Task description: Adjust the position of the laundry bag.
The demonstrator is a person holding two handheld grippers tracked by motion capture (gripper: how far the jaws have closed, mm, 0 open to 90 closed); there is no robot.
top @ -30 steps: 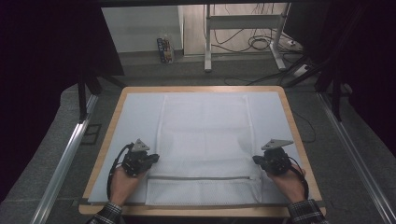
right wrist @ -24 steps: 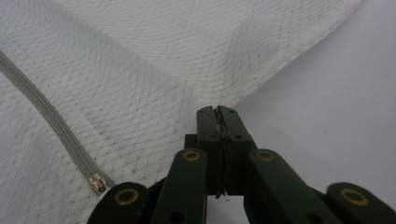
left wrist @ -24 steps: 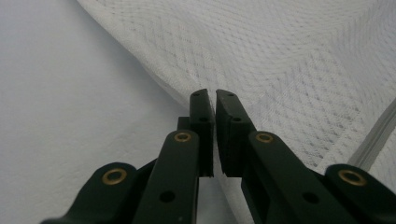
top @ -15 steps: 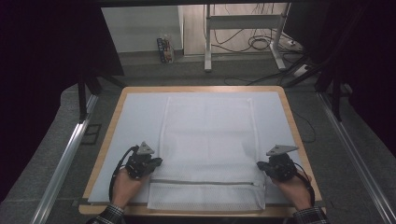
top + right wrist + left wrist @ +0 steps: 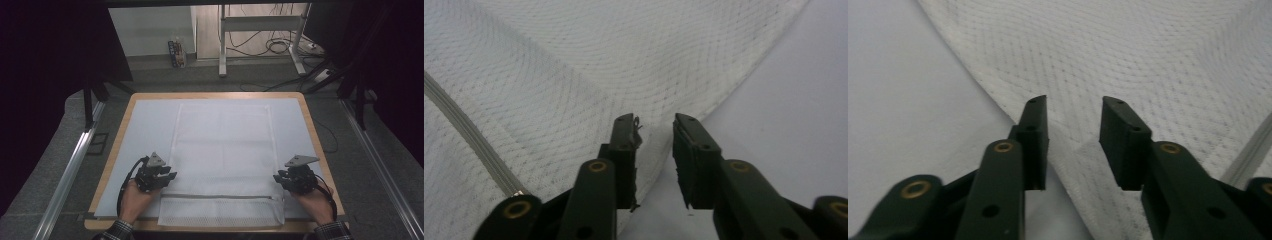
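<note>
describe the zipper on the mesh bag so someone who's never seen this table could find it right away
Start at the wooden-rimmed table with its pale cover, then the white mesh bag lying flat along its middle. Near the bag's end closest to the person, between the left gripper and right gripper, a thin grey zipper runs straight across it. It is the only grey line on the white mesh.

Mesh bag (image 5: 222,160) lay flat at centre of worktop (image 5: 120,150), on top of a sheet (image 5: 145,125) that covered most of it. Zipper (image 5: 220,196) ran left-right across near end of bag. Near edge of bag hung at front rim of worktop. Left gripper (image 5: 167,176) sat at bag's left edge, right gripper (image 5: 280,179) at its right edge, both just behind zipper line. Metal frame (image 5: 260,35) stood on floor (image 5: 200,80) behind worktop, cables (image 5: 282,47) beside it.
</note>
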